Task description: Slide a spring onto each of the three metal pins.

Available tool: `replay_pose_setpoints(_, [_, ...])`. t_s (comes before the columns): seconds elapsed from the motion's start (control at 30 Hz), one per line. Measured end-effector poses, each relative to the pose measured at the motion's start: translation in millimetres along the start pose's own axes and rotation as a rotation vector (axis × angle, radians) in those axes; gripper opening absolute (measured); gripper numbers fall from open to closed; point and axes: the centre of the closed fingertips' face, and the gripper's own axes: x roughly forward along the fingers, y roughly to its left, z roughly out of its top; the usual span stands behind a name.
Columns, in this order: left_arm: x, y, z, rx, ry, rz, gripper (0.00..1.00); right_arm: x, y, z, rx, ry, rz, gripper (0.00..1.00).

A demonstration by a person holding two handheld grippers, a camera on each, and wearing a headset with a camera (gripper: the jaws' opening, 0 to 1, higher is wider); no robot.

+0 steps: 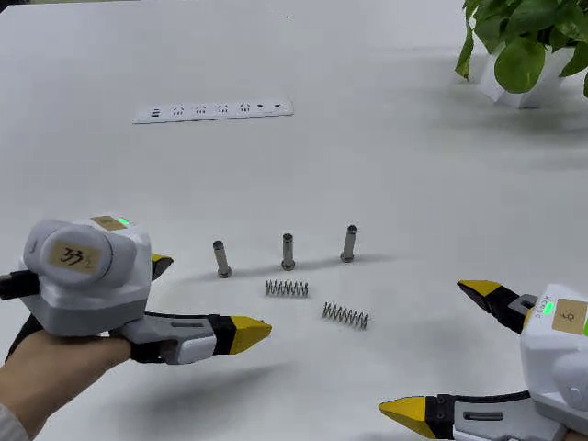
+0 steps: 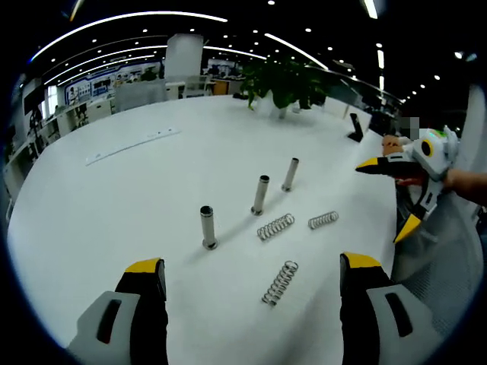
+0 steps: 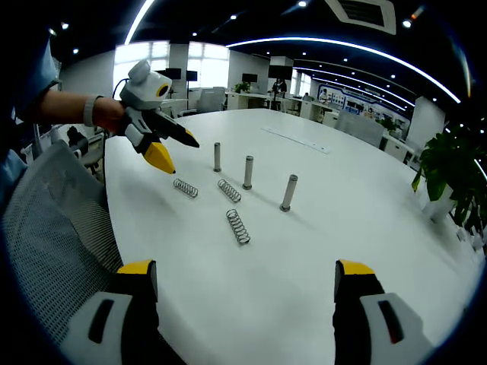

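Pins (image 1: 288, 251) and springs (image 1: 287, 288) are grey, the table (image 1: 367, 156) white, the plant (image 1: 519, 60) green.

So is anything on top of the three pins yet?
Nothing. The tops of all three pins are bare and in plain sight, none hidden. The three springs lie flat on the table nearby.

Three metal pins (image 1: 288, 251) upright in a row. Three springs (image 2: 275, 226) lying loose on the near side of them. One power strip (image 1: 213, 111) far left. One potted plant (image 1: 524, 46) far right.
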Motion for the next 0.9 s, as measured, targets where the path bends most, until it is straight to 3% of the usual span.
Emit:
replay_pose_setpoints(0.13, [-4.6,-0.3,-5.6,-0.020,-0.015,0.006,0.98,-3.6,-8.5,4.2,0.057,-0.032,-0.022,0.98])
replay_pose_setpoints(0.3, [-8.2,-7.5,-5.9,-0.018,-0.039,-0.007,0.99,-3.6,-10.0,4.8,0.058,-0.034,-0.029,0.98])
replay_pose_setpoints(0.37, [-10.0,-13.2,-2.6,0.002,-0.061,-0.011,0.98,-3.2,-9.5,5.0,0.054,-0.034,-0.026,0.98])
replay_pose_setpoints(0.6, [-17.9,-10.3,2.0,0.069,-0.120,-0.016,1.00,-3.8,-12.9,7.1,0.046,-0.034,-0.023,0.98])
replay_pose_setpoints(0.77, [-23.4,-7.9,-0.1,0.104,-0.141,-0.020,1.00,-4.5,-15.8,7.4,0.039,-0.030,-0.023,0.98])
replay_pose_setpoints(0.9, [-25.8,-6.3,-4.5,0.114,-0.132,-0.020,0.98,-3.7,-16.9,6.5,0.033,-0.025,-0.022,0.98])
